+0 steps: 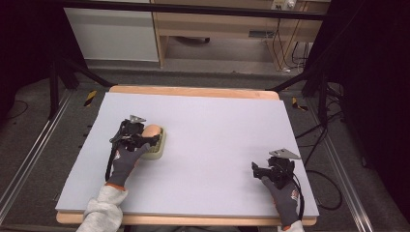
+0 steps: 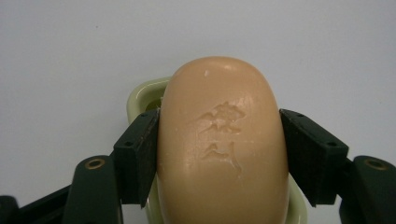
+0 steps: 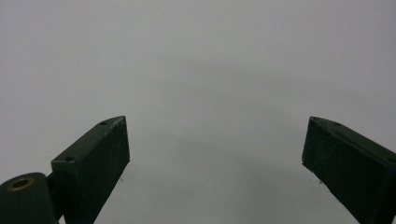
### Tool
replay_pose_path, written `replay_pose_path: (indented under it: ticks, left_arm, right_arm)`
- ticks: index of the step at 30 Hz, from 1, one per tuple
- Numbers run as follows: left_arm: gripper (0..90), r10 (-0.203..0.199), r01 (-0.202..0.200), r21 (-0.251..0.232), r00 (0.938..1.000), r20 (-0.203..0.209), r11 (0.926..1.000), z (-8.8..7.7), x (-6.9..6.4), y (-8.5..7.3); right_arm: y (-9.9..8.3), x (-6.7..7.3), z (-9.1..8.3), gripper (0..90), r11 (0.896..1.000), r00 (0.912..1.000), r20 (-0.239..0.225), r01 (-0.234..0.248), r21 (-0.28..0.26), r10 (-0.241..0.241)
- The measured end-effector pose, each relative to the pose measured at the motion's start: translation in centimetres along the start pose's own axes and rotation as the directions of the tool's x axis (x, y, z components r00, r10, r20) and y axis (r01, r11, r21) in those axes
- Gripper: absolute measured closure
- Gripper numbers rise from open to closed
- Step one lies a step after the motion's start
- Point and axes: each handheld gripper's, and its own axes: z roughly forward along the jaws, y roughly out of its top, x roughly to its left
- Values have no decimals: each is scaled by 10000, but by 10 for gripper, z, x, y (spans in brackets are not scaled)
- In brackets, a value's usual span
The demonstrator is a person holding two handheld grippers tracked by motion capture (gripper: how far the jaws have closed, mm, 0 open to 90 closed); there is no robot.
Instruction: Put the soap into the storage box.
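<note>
Nearest you, at the table's front right, your right gripper point(image 1: 259, 170) rests on the grey mat point(image 1: 217, 130) with its 2 jaws spread wide — nothing but bare mat between them in the right gripper view. Farther in, on the left side, your left gripper point(image 1: 146, 140) is clamped on the peach soap bar point(image 2: 223, 140), 1 pad pressed against each long side. The bar sits over the pale green soap dish point(image 2: 142, 95) — whether it touches the dish can't be told.
</note>
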Motion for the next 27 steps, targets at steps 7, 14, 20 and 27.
replay_pose_path:
  ticks: [7, 14, 20, 27]
  left_arm:
    - [319, 83, -82, 195, 10000, -44, 9998, 5, -1, -3]
    - [319, 141, -136, 393, 9998, -120, 9991, 8, -1, -5]
    - [318, 138, -132, 510, 9998, -109, 9986, 12, -1, -7]
    - [318, 119, -109, 552, 9998, -177, 9984, 14, -2, -8]
  right_arm:
    - [0, 0, 0, 79, 10000, 10000, -4, 4, 22, -4]
    - [0, 0, 0, 79, 10000, 10000, 9, 37, -16, -37]
    - [0, 0, 0, 79, 10000, 10000, 19, 35, -11, -35]
    - [0, 0, -1, 79, 10000, 10000, 13, 12, -13, -12]
